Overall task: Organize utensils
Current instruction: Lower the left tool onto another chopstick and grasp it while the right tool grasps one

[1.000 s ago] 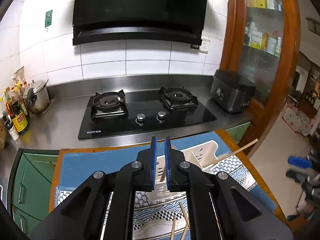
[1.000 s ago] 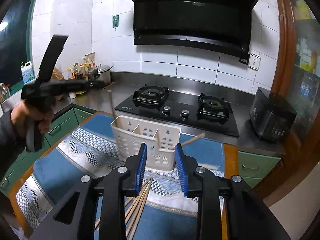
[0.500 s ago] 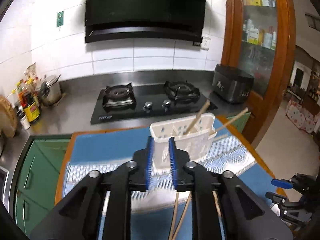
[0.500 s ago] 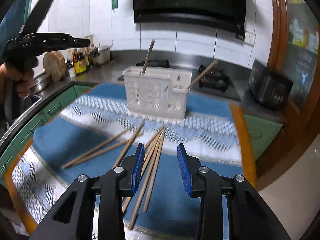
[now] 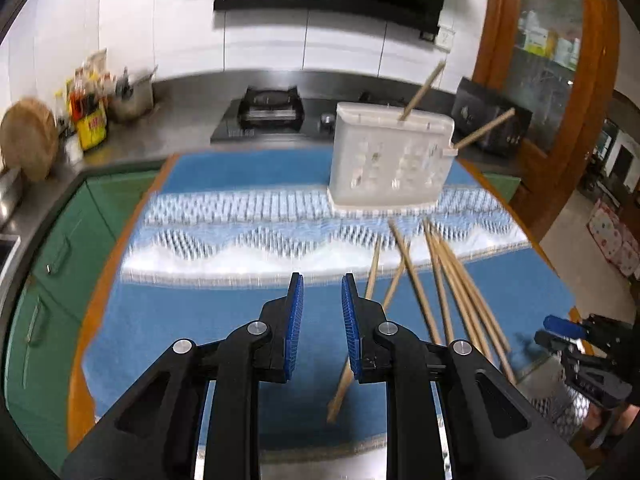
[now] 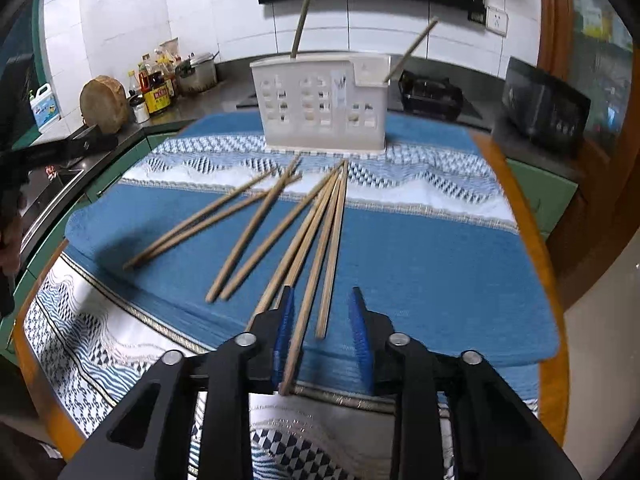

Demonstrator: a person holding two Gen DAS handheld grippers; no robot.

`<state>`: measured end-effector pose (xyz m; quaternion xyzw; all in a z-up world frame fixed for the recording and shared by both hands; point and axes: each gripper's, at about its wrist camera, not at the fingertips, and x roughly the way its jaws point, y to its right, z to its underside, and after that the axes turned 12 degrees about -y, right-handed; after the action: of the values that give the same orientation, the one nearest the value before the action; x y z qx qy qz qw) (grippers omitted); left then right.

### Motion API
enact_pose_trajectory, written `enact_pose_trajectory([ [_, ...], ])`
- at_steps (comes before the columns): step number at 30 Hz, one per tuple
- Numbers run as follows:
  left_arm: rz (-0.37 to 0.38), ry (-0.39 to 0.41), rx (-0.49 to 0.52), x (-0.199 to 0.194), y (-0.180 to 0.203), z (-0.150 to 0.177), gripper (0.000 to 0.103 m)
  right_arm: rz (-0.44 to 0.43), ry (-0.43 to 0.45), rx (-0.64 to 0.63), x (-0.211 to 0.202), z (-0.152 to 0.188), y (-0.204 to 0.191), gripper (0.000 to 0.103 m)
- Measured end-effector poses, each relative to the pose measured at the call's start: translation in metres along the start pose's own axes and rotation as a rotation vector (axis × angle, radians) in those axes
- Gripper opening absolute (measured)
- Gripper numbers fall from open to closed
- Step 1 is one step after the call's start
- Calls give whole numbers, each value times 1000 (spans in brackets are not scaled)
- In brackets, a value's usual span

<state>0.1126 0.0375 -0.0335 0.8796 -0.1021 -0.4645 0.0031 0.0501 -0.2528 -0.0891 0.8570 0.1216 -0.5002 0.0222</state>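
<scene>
Chopsticks (image 6: pixel 320 240) now between parted jaws

My left wrist camera looks forward along my left gripper (image 5: pixel 322 312) from above the near edge of the blue cloth (image 5: pixel 192 332), facing the tiled wall. The white holder (image 5: pixel 390 160) sits at one o'clock, well off, and the loose chopsticks (image 5: pixel 448 280) at about three.

My right wrist camera rides lower and closer over my right gripper (image 6: pixel 322 336), facing the same wall, with the white holder (image 6: pixel 324 104) at twelve and the loose chopsticks (image 6: pixel 280 224) fanning from just ahead toward ten.

Both views share holder, chopsticks, blue cloth (image 6: pixel 420 260) and the stove counter behind.
</scene>
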Motion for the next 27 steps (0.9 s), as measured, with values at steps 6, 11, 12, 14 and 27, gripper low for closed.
enact_pose_trajectory([
  [6, -6, -81, -16, 20, -4, 36, 20, -1, -50, 27, 20, 10, 4, 20],
  [11, 2, -134, -17, 33, -3, 60, 20, -13, -77, 38, 32, 11, 6, 16],
  [12, 4, -142, -16, 35, -2, 64, 20, -16, -80, 43, 35, 10, 6, 16],
  [14, 3, -154, -13, 39, -2, 68, 20, -26, -84, 50, 39, 8, 5, 15],
  [27, 30, -202, 84, 64, 19, 60, 20, -4, -114, 31, 53, 1, 2, 10],
])
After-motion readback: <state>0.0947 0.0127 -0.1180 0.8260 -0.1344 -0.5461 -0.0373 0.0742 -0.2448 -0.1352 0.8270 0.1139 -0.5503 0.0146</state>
